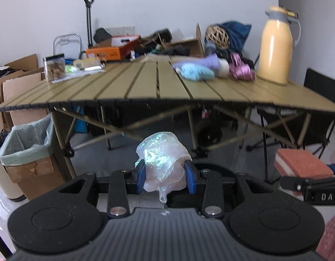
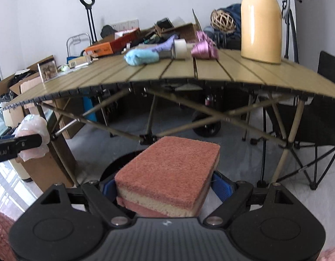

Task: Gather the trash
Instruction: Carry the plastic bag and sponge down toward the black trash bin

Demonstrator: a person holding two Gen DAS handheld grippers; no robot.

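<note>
A cardboard box (image 1: 34,163) lined with a pale green bag (image 1: 26,145) is seen on the floor by the table's left front corner; nothing can be seen inside it. On the folding table (image 1: 145,82), a clear jar (image 1: 54,67) with brown bits inside is placed near the left edge, and an orange box (image 1: 106,53) is placed at the back. A tall yellow jug (image 1: 276,45) is stood near the right back corner, with a blue cloth (image 1: 195,71), a purple sock (image 1: 208,62) and a shiny pink wrapper (image 1: 241,68) laid beside it. The left gripper (image 1: 165,174) is held in front of the table, lower than its top, and its blue pads are squeezed together on a crumpled shiny plastic wrapper (image 1: 163,161). The right gripper (image 2: 167,187) is held wide, and a pink and yellow sponge (image 2: 169,169) is clamped between its blue pads. The sponge is also held in the air in front of the table.
</note>
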